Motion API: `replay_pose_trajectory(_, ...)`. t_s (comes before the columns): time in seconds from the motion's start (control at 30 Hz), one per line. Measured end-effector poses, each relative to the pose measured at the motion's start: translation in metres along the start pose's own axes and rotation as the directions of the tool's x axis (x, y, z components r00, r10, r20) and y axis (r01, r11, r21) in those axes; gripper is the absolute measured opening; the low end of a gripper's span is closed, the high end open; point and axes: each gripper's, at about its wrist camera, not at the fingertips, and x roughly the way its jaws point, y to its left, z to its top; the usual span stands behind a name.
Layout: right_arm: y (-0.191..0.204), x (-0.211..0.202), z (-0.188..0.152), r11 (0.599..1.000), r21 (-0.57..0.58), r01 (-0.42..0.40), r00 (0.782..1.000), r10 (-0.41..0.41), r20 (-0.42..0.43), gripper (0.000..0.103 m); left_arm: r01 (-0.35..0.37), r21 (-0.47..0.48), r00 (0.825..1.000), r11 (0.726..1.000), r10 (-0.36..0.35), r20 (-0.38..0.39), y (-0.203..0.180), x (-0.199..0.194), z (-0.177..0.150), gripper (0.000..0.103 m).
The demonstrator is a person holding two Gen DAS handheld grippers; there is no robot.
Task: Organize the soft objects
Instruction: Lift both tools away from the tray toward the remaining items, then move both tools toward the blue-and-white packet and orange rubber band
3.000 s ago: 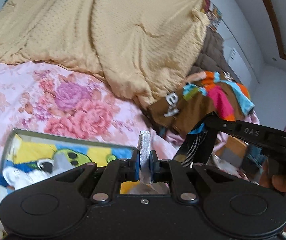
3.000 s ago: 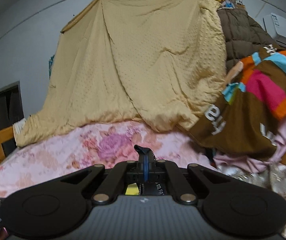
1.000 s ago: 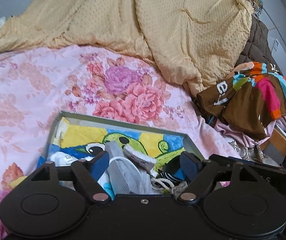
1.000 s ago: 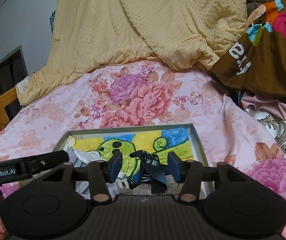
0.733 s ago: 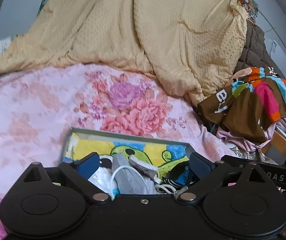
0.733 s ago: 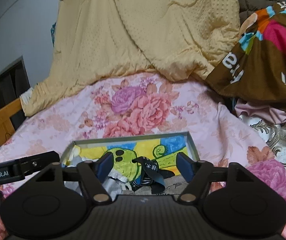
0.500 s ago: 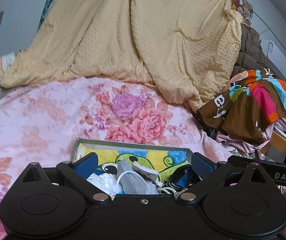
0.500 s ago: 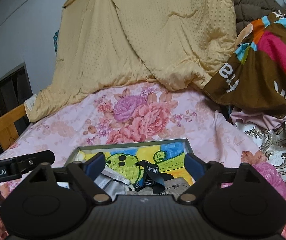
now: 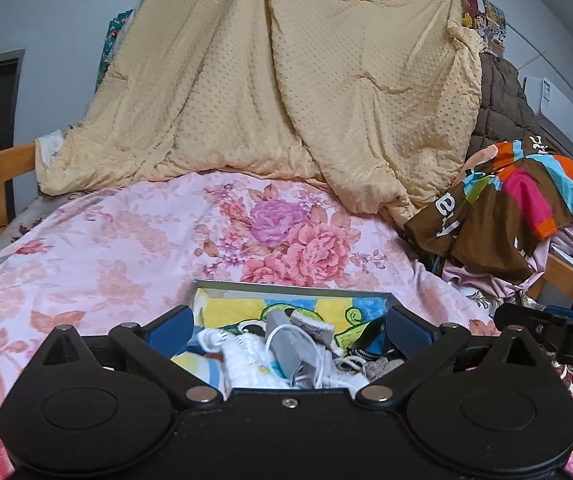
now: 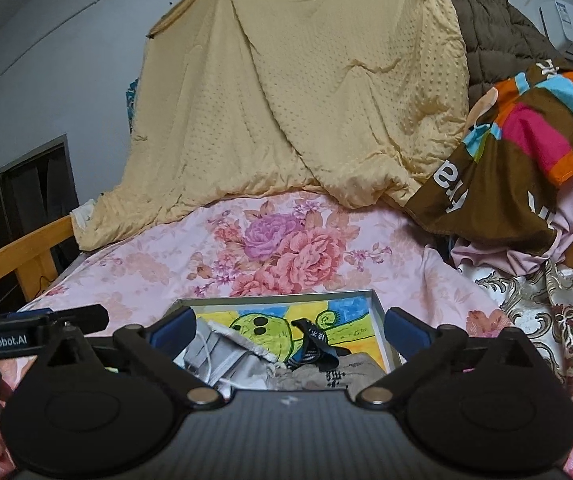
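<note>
Both our left gripper and right gripper gape empty; floppy, featherlight face mask in the tray: pinch its bunched middle.

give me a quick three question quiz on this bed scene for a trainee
1. True or false: the left gripper holds a sock.
2. Where do the small soft items lie? A) in the tray B) on the yellow quilt C) on the floor
3. Fill in: the right gripper has its jaws ___.

Key: 1 false, its jaws are open around nothing. 2 A. 3 open, wide, and the right gripper's jaws are opening.
</note>
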Motion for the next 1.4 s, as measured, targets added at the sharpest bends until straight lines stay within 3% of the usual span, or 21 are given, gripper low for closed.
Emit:
replay_pose_trajectory(0.73, 0.028, -0.078, -0.037, 0.999, -0.046, -0.016, 1.000, 0.016, 0.002, 0.102, -0.027, 0.040, 0.998, 0.999, 0.029, -0.059, 0.005, -0.079, -0.049, 0.102)
replay_pose_trajectory(1.4, 0.053, -0.089, -0.064, 0.993, -0.105, -0.044, 0.994, 0.033, -0.107, 0.102, -0.074, 0.021, 0.984, 0.997, 0.076, -0.161, 0.019, -0.104, -0.069, 0.102)
